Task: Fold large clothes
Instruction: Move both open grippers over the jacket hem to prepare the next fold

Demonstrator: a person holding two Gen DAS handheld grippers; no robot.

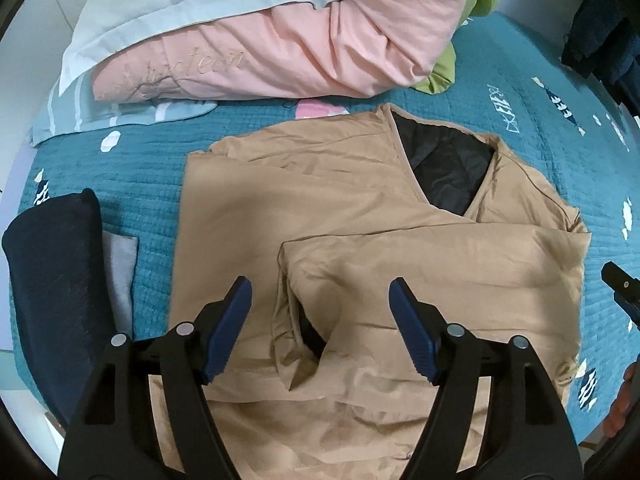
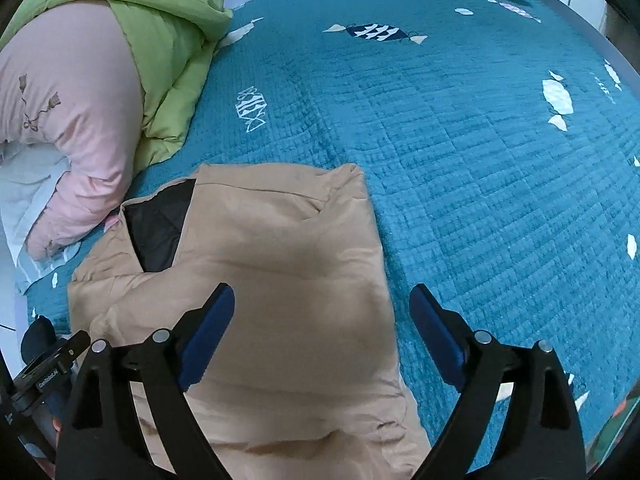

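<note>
A tan jacket (image 1: 320, 208) with a black lining (image 1: 444, 164) at its open neck lies flat on the teal quilt. One sleeve is folded across its front, with the cuff opening (image 1: 308, 332) facing me. My left gripper (image 1: 320, 292) hangs open above that cuff, nothing between its blue pads. In the right wrist view the same jacket (image 2: 272, 248) fills the lower left, its right edge folded in. My right gripper (image 2: 324, 300) is open above that edge, one finger over the jacket and the other over the quilt. It holds nothing.
A teal quilted bedspread (image 2: 460, 152) covers the bed. Pink bedding (image 1: 320, 40) and a green quilt (image 2: 172, 40) are piled at the far side. A dark navy garment (image 1: 56, 280) lies left of the jacket. Dark clothes (image 1: 600, 32) hang at the far right. The other gripper's tip (image 1: 620, 284) shows at the right edge.
</note>
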